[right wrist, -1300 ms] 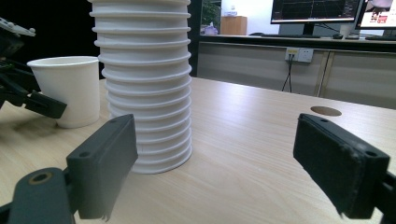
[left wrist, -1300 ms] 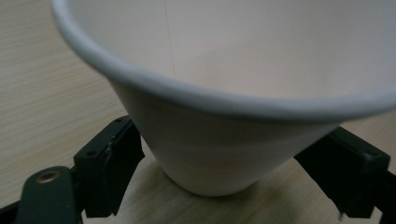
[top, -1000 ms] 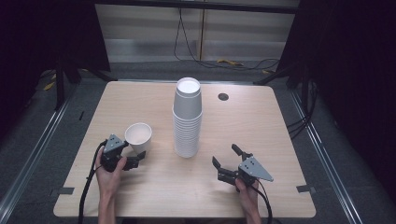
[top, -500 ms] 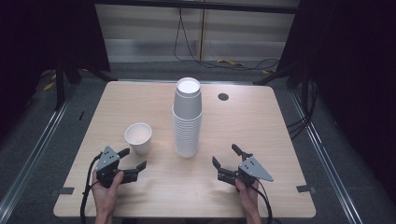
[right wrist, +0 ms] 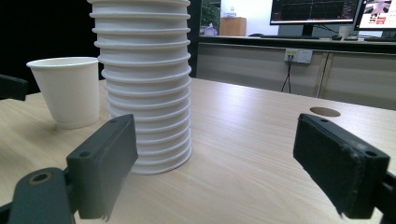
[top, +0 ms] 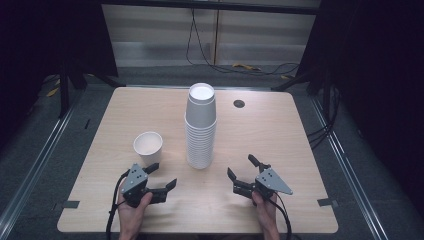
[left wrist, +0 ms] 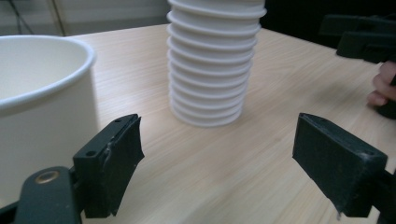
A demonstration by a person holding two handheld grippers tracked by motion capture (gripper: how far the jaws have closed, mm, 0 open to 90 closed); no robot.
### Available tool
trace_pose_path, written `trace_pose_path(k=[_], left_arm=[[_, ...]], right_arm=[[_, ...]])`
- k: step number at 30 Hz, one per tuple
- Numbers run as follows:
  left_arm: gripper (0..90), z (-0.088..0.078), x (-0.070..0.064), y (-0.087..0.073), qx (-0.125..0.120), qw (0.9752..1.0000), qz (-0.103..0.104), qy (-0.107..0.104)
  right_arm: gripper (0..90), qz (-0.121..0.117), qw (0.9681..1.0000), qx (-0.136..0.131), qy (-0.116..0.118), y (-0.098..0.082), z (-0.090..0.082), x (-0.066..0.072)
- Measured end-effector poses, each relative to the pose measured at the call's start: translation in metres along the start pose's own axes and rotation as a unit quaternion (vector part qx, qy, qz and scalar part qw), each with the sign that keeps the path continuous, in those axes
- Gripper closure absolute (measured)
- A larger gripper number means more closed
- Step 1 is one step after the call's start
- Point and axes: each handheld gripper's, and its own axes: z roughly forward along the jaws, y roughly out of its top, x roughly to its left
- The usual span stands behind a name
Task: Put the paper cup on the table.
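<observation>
We take the cup stack point(top: 201, 127) at mid-table point(top: 280, 145) as landmark. Single cup point(top: 148, 148) stands upright to its left, apart from it. Left gripper point(top: 162, 176) lies nearer-left of the stack; right gripper point(top: 242, 167) nearer-right. Table hole point(top: 239, 104) sits behind-right.

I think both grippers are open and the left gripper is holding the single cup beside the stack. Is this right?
Not quite. Both are open, but the left gripper holds nothing: the single cup stands free on the table beside the stack, as the high view shows.
</observation>
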Motion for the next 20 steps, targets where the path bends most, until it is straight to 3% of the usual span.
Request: trace_pose_path(k=[5,7,10,12,14,20], left_arm=[[15.7,0.013,-0.009,-0.001,0.006,0.9998,0.015,-0.007],[15.6,0.017,-0.012,-0.002,0.005,0.9997,0.011,-0.022],[15.7,0.021,-0.016,-0.005,0.003,0.9999,0.015,-0.007],[15.8,0.023,-0.016,-0.007,0.001,0.9999,0.000,-0.011],[15.7,0.023,-0.016,-0.007,-0.003,0.9999,0.010,-0.009],[15.5,0.022,-0.018,-0.007,-0.011,0.9999,0.003,-0.003]], right_arm=[[13.3,0.004,1.0000,0.000,-0.001,0.000,0.000,0.000],[13.3,0.003,1.0000,0.000,-0.002,0.000,0.000,0.000],[13.4,0.004,1.0000,-0.001,-0.002,0.000,0.000,0.000],[13.4,0.004,1.0000,0.000,-0.002,0.000,0.000,0.000],[13.4,0.004,1.0000,0.000,-0.001,0.000,0.000,0.000],[13.4,0.004,1.0000,0.004,-0.001,0.000,0.000,-0.001]])
